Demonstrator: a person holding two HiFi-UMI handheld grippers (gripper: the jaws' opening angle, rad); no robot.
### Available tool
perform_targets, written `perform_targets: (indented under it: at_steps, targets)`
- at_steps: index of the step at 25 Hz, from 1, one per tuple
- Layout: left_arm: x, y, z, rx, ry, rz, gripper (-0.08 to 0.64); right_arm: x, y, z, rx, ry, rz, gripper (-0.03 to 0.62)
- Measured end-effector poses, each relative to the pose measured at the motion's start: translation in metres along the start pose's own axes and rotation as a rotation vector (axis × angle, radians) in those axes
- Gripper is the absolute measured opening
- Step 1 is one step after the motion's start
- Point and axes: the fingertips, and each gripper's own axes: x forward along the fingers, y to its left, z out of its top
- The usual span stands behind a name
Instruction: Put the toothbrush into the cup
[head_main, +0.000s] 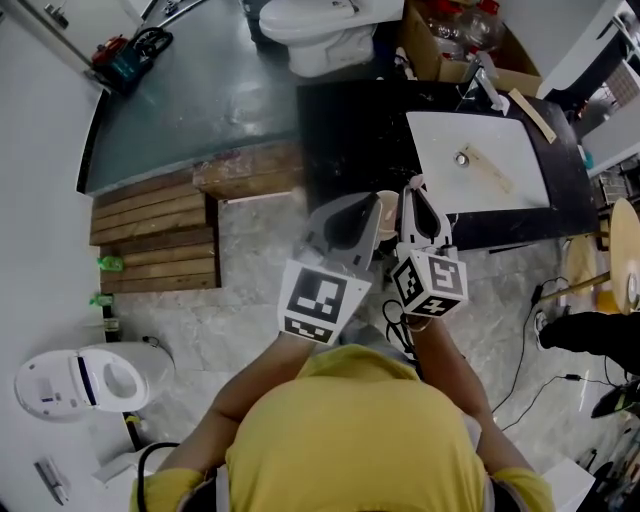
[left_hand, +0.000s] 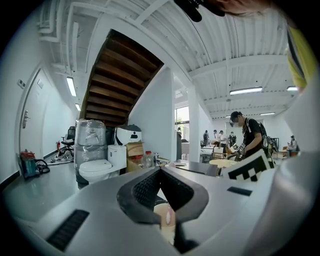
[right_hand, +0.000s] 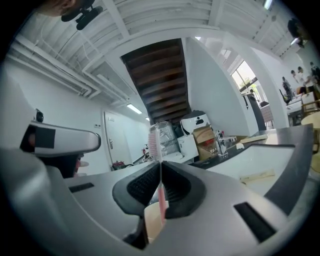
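One big black counter (head_main: 350, 130) has a white sink (head_main: 490, 150) in it. By its near edge, two grippers sit side by side. The left gripper (left_hand: 161, 172) pinches the tan cup (left_hand: 164, 220). The right gripper (right_hand: 161, 167) is closed tight on the pink toothbrush (right_hand: 161, 202), which stands brush end up with its low end by the cup.
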Motion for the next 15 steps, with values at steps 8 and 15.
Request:
perform_targets:
  at_steps: [8, 15]
  targets:
    - [0.004, 0.007, -0.005, -0.010, 0.012, -0.008, 0.008, 0.011, -0.008, -0.024, 0.010, 0.066, -0.044, 0.028]
    - [0.003, 0.008, -0.007, -0.013, 0.014, -0.017, 0.008, 0.014, -0.011, -0.037, -0.004, 0.123, -0.082, 0.029]
